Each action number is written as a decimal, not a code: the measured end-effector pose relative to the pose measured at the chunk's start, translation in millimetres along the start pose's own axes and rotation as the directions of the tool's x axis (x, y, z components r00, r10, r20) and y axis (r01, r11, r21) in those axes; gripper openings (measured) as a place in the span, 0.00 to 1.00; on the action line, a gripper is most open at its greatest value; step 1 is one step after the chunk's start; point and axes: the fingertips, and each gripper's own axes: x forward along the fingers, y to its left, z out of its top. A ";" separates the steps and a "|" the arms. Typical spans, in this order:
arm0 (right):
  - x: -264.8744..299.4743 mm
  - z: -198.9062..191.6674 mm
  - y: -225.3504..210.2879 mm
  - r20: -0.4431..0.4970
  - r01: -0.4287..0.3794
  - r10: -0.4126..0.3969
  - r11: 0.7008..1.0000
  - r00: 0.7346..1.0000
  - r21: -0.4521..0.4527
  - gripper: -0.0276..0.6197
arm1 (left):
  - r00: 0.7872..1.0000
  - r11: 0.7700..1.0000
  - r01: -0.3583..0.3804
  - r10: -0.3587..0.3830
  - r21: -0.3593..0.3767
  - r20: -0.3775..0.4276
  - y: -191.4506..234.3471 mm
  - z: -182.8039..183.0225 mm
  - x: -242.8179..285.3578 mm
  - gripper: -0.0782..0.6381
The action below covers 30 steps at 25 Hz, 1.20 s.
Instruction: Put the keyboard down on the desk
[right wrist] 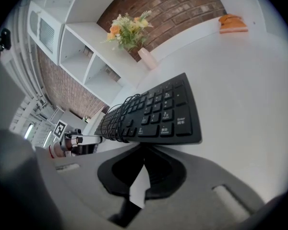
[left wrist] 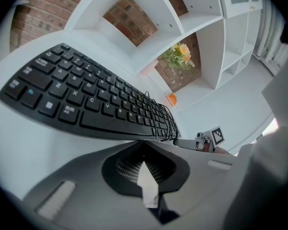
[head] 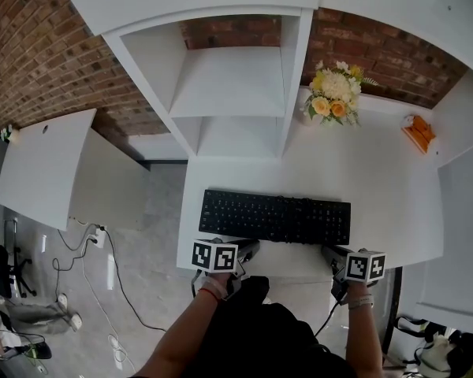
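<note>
The left tongs (left wrist: 145, 145) are closed right up. Their two grey jaws meet along one seam with nothing between them, and the tips sit at the near edge of the flat black computer keyboard (head: 276, 217), toward its left end. The right tongs (right wrist: 144, 147) are closed tight in the same way and hold nothing, with their tips at the same near edge below the number pad. Whether either pair presses on that edge cannot be told.

The keyboard lies keys up on the white table (head: 378, 179), lengthwise across it and close to its front edge. A black cord (right wrist: 116, 119) is wound in loops round the keyboard's middle. Each of the tongs carries a white cube with black square markers (head: 214, 256). A thin red band (head: 210, 293) circles the left wrist.

Well behind the keyboard, a bunch of yellow and white flowers in a white vase (head: 335, 94) stands at the back of the table against the red brick wall (head: 378, 53). A small orange object (head: 418, 132) lies near the back right corner. A white open shelf unit (head: 229, 77) rises at the back left. Dark cables (head: 102, 274) trail over the grey floor to the left.

The key legends are white. X, C and V can be read in the left gripper view, and "Enter" on the number pad in the right gripper view.
</note>
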 end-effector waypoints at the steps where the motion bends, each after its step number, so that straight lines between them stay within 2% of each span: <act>1: -0.1 -1.2 -0.3 -0.007 0.006 -0.006 1.000 1.000 -0.003 0.04 | 1.000 1.000 0.005 -0.005 -0.016 0.018 0.6 1.1 -1.6 0.11; 6: -1.3 -1.0 1.2 0.019 -0.008 0.008 1.000 1.000 0.021 0.04 | 0.988 0.990 0.057 -0.037 -0.132 0.153 8.6 11.5 -15.3 0.11; 9: -5.2 0.9 3.0 0.069 -0.029 0.026 0.999 0.997 0.041 0.04 | 0.979 0.989 0.062 -0.034 -0.132 0.202 12.3 13.1 -25.0 0.11; 11: -8.8 2.9 5.2 0.105 -0.038 0.035 0.999 0.994 0.024 0.04 | 0.975 0.992 0.047 -0.021 -0.113 0.223 14.9 13.8 -31.0 0.11; 14: -15.5 6.0 11.0 0.145 -0.033 0.040 0.998 0.989 -0.051 0.10 | 0.965 0.997 0.023 -0.003 -0.070 0.264 17.6 15.9 -40.3 0.11; 17: -24.3 12.6 21.4 0.210 -0.033 0.059 0.991 0.976 -0.126 0.10 | 0.954 1.000 0.010 -0.011 0.005 0.300 14.3 16.0 -49.8 0.11; 20: -39.6 20.7 26.8 0.305 -0.033 0.076 0.989 0.949 -0.143 0.05 | 0.943 0.997 -0.023 -0.002 0.072 0.334 9.8 15.5 -61.2 0.11; 22: -52.5 27.2 25.4 0.374 0.010 0.049 0.988 0.926 -0.152 0.05 | 0.929 0.993 -0.052 0.008 0.108 0.370 7.0 17.1 -71.1 0.11; 24: -63.3 29.1 24.9 0.414 0.074 0.012 0.979 0.910 -0.192 0.05 | 0.919 0.980 -0.096 0.020 0.173 0.395 3.6 16.5 -79.2 0.11; 27: -77.5 28.7 34.6 0.451 0.130 0.014 0.949 0.892 -0.286 0.05 | 0.893 0.941 -0.190 0.048 0.279 0.447 -3.7 20.5 -97.1 0.11; 30: -95.8 32.0 45.6 0.518 0.165 0.037 0.927 0.855 -0.338 0.05 | 0.867 0.932 -0.190 0.013 0.307 0.497 -12.8 23.5 -112.7 0.11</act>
